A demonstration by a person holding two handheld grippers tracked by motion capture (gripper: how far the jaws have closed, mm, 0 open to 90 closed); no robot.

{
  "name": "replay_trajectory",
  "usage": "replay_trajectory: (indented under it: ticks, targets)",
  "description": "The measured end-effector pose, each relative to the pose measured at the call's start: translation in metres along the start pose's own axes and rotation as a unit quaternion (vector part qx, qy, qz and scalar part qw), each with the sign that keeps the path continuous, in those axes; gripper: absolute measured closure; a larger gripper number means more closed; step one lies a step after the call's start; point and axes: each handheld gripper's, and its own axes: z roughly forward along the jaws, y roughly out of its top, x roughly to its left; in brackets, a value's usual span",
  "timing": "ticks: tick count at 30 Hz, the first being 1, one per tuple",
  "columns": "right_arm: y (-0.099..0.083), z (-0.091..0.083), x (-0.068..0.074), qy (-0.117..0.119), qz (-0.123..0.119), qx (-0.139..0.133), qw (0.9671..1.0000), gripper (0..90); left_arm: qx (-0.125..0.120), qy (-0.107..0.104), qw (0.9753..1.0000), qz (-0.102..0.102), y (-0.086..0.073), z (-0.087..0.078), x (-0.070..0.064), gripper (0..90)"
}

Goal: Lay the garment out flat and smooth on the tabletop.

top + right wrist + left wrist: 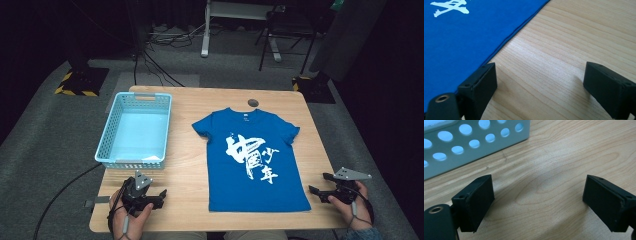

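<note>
Here the blue shirt [255, 160] lies flat; the left gripper [150, 196] and right gripper [320, 184] wait beside it, jaws spread wide and holding nothing. A careless grab could bunch it.

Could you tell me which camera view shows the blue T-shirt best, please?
The high view: the whole T-shirt lies flat on the table, white print up, right of the basket. The right gripper view catches one hem edge and a scrap of print beside its open tool. The left gripper view gives wood and basket wall.
</note>
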Motion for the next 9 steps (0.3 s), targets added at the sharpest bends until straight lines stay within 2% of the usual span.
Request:
replay_trajectory:
  ticks: [9]
  targets:
    - [0.0, 0.0, 0.0, 0.0, 0.0, 0.0, 1.0, 11.9, 0.0, 0.0, 1.0, 0.0, 0.0, 0.0001, -0.0001, 9.6]
